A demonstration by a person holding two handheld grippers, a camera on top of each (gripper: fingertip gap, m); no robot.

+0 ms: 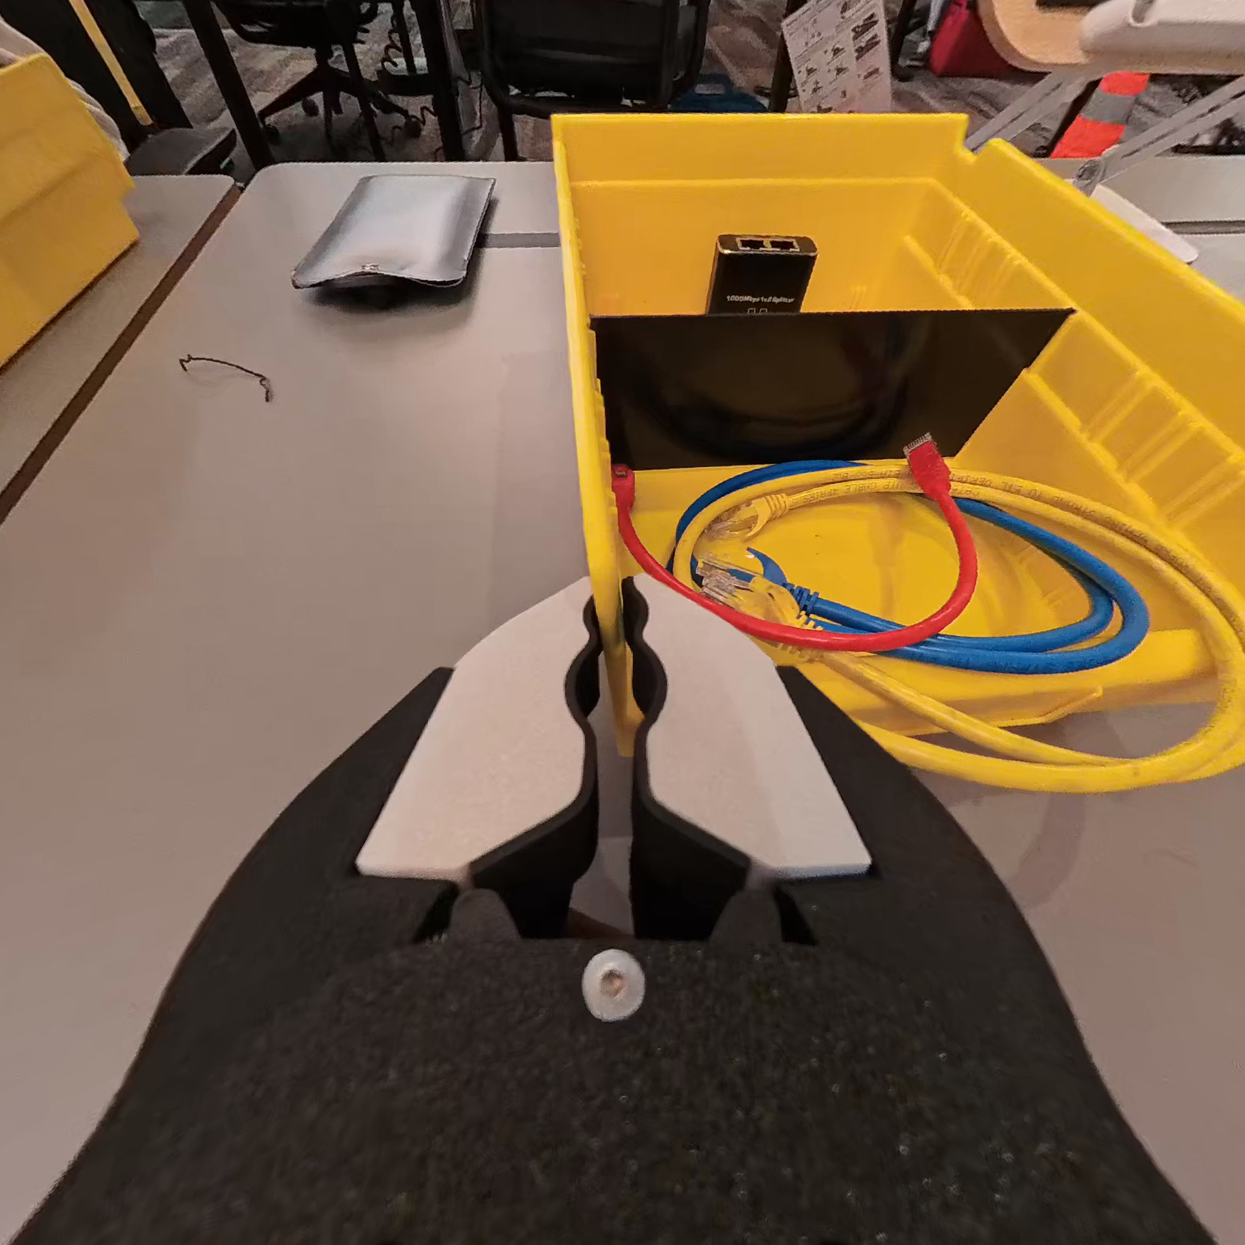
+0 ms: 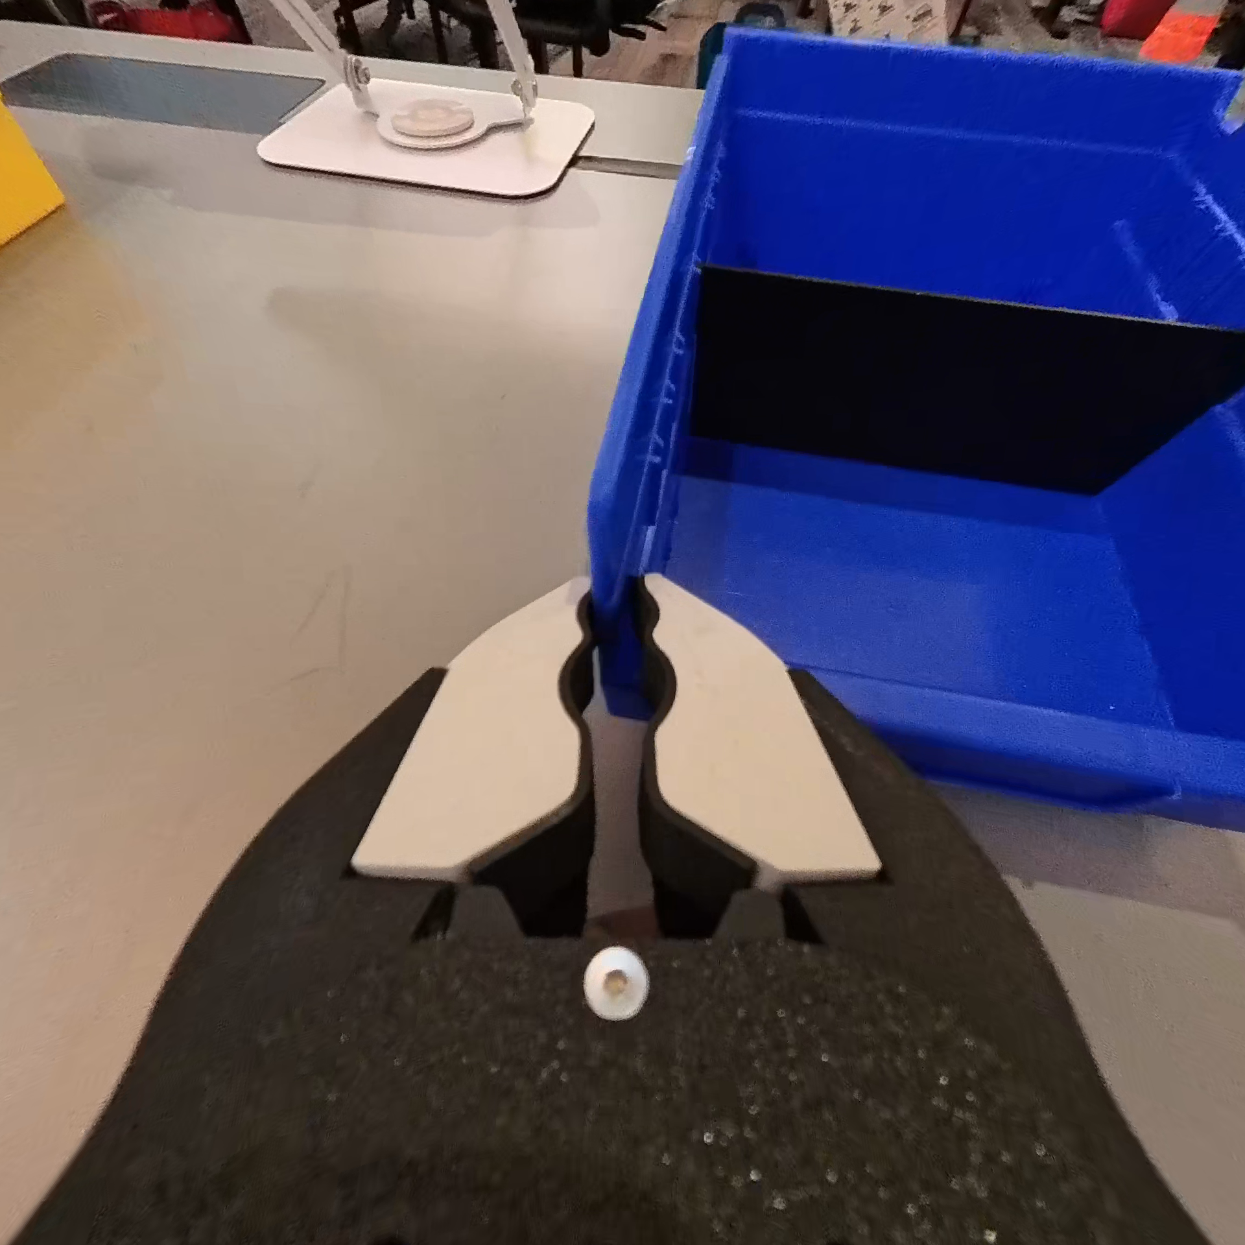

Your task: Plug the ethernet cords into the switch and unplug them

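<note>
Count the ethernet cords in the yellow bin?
3, all in the front compartment of the yellow bin: red cord looped on top, blue cord coiled under it, yellow cord spilling over the front lip. More may hide behind the black divider.

Black divider (image 1: 808, 384) hides the switch's (image 1: 764, 273) lower part; blue bin (image 2: 943, 606) cut off rightward

This looks like an office or lab workspace. Grey work tables (image 1: 283, 512) stand edge to edge, carrying plastic parts bins, 1 yellow (image 1: 761, 155) and 1 blue (image 2: 943, 168), each split by a black divider. Black office chairs (image 1: 323, 60) stand on carpet behind, near an orange safety cone (image 1: 1098, 114). A white stand base (image 2: 431, 141) rests on the table.
</note>
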